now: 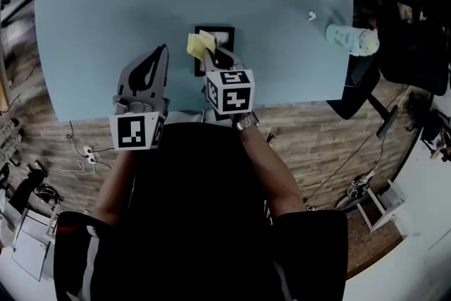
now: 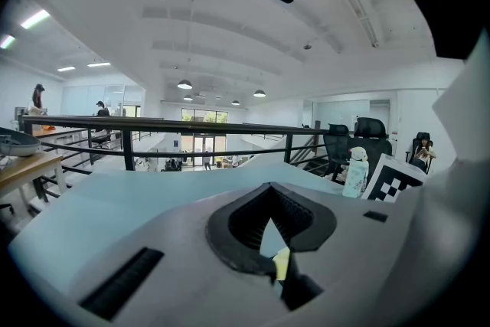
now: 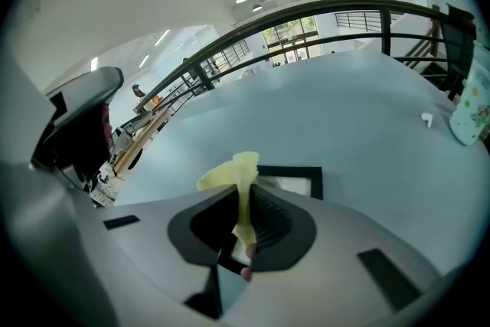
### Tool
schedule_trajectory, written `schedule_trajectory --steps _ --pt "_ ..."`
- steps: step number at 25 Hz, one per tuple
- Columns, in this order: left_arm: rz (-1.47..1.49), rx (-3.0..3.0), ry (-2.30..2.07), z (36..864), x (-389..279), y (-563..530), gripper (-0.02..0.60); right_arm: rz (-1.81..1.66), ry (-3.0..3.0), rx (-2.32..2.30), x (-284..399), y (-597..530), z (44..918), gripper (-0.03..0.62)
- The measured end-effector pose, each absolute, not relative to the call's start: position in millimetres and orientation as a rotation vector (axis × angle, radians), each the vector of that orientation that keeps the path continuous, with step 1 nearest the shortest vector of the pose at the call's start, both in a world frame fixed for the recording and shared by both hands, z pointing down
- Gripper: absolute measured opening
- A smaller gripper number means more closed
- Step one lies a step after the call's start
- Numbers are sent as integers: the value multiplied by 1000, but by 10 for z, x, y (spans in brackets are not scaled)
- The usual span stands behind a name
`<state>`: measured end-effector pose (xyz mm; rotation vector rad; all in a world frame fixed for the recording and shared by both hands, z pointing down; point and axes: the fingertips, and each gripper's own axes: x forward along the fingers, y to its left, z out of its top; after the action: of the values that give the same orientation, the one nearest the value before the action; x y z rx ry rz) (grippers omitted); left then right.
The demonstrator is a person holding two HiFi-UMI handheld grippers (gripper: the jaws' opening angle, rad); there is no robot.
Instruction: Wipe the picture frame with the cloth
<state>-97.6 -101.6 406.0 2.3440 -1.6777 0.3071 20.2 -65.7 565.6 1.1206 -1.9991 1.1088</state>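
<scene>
The frame (image 1: 224,32) lies flat on the pale blue table (image 1: 106,25), near the middle of the edge closest to the person. It has a black border and a pale inside. Its long axis runs away from the person, though it is only a little longer than it is wide.

The right tool (image 1: 211,56) hangs over the frame with its jaws closed on the yellow cloth (image 1: 199,44). The cloth bunches up past the jaw tips and covers the frame's far left corner. In the right gripper view the cloth (image 3: 230,172) stands pinched upright between the pads, with the frame (image 3: 306,169) just beyond it.

The left tool (image 1: 161,53) is over bare table, left of the frame and apart from it. Its jaws are closed on nothing, tips pointing away and slightly right.

Both forearms reach straight forward from the body, and a watch (image 1: 246,123) is on the right wrist.

Each tool's cube carries black-and-white square markers. A pale bottle (image 1: 351,39) lies at the table's right edge, its print too small to read, with a small white bit (image 1: 311,16) near it.
</scene>
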Motion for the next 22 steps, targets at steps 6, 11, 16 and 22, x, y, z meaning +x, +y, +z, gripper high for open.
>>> schedule_trajectory --steps 6,11,16,22 --pt "291 2347 -1683 4057 -996 -969 0 1101 -1993 1034 -7 -535 5781 37" --pt "320 2339 -1690 4083 -1011 -949 0 1097 -1958 1003 -18 -472 5891 36" --pt "316 2329 -1689 4078 -983 -972 0 1109 -1922 1021 87 -491 5963 36" --pt "314 2336 -1683 4079 -960 -973 0 1109 -1896 1040 215 -512 5990 35"
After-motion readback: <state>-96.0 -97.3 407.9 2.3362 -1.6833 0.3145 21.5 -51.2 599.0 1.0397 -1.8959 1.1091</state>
